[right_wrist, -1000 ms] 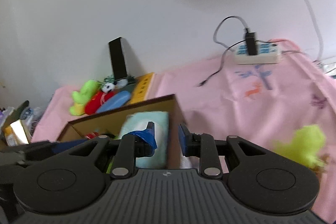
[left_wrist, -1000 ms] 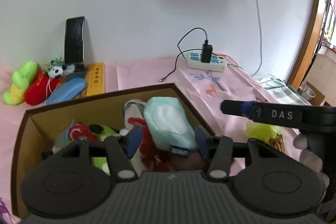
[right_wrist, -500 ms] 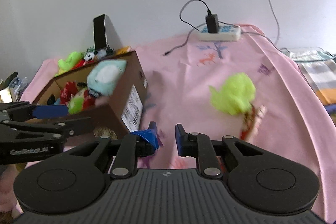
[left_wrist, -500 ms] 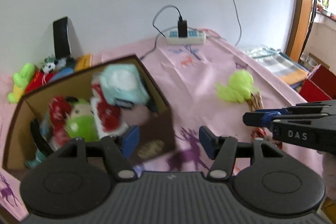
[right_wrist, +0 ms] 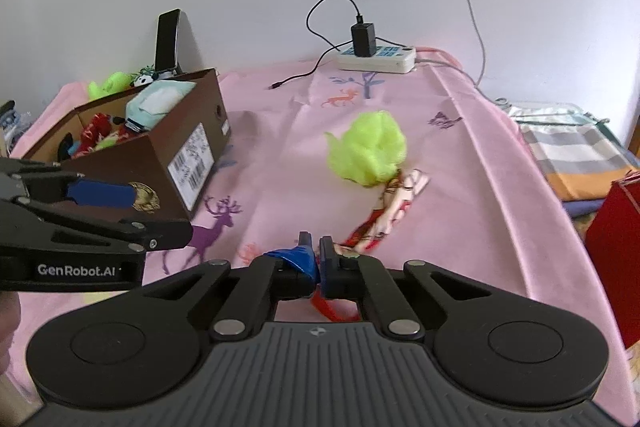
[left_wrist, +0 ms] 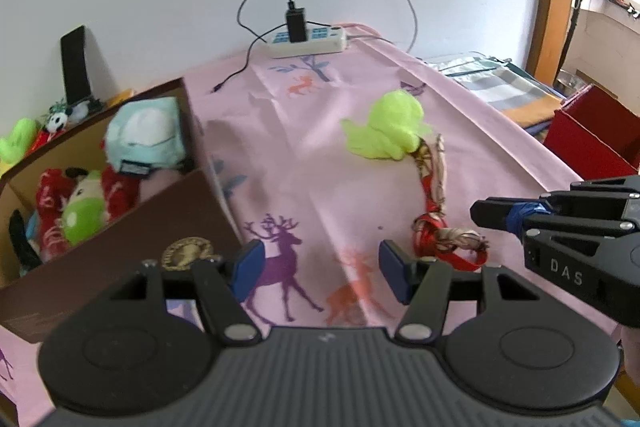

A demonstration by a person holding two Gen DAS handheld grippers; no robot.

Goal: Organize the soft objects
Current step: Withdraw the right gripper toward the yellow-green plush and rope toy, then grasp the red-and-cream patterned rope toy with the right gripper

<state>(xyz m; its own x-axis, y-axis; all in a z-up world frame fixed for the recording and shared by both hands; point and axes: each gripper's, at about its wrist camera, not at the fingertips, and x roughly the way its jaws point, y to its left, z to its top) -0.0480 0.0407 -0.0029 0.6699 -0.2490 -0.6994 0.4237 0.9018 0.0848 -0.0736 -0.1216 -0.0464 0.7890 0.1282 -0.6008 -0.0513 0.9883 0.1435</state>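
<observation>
The yellow-green fluffy toy (right_wrist: pixel 367 147) lies on the pink cloth (right_wrist: pixel 460 187), its red patterned ribbon (right_wrist: pixel 394 205) trailing toward me. My right gripper (right_wrist: pixel 316 259) is pinched shut, seemingly on the ribbon's end. My left gripper (left_wrist: pixel 322 267) gapes empty beside the brown box (left_wrist: pixel 132 227) of plush toys.

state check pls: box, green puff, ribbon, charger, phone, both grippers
box: open-topped, packed with plush toys
green puff: loose on the cloth, outside the box
ribbon: lying on the cloth, one end by the puff
charger: plugged into the power strip, cable end loose on the cloth
phone: upright against the wall, screen dark
left gripper: open, empty
right gripper: shut
</observation>
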